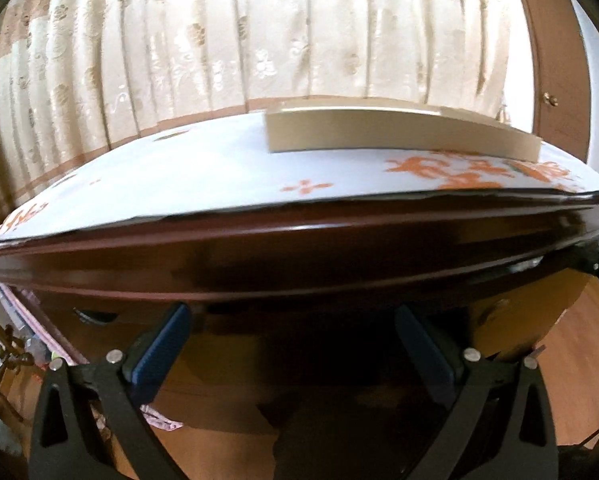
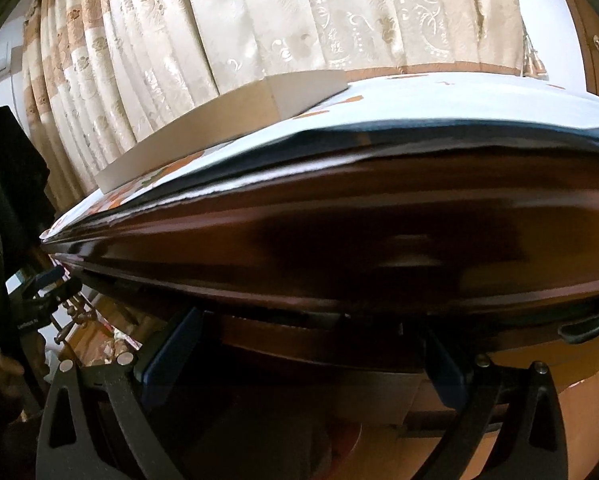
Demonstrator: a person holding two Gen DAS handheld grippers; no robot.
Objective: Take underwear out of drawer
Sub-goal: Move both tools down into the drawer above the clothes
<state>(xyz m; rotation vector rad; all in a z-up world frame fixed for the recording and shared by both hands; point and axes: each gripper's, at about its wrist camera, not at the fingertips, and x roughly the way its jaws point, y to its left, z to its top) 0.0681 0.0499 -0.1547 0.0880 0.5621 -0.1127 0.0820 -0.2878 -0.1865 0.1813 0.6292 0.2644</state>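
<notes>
No underwear shows in either view. A dark brown dresser top edge point(image 1: 299, 252) point(image 2: 339, 232) fills the middle of both views, very close. My left gripper point(image 1: 295, 324) is open, its blue pads point(image 1: 167, 344) just under that edge before a shadowed brown front point(image 1: 227, 412). My right gripper point(image 2: 311, 340) is open too, its blue pads point(image 2: 171, 348) below the edge near a dark recess point(image 2: 299, 364). I cannot tell whether a drawer stands open. A dark curved handle-like piece point(image 2: 587, 328) sits at the right.
A white cloth with orange flowers point(image 1: 219, 176) point(image 2: 459, 100) covers the top. A flat beige box point(image 1: 379, 132) point(image 2: 203, 128) lies on it. Cream patterned curtains point(image 1: 259, 32) hang behind. The left gripper's blue pad point(image 2: 49, 276) shows at the left, beside brass fittings point(image 1: 7, 356).
</notes>
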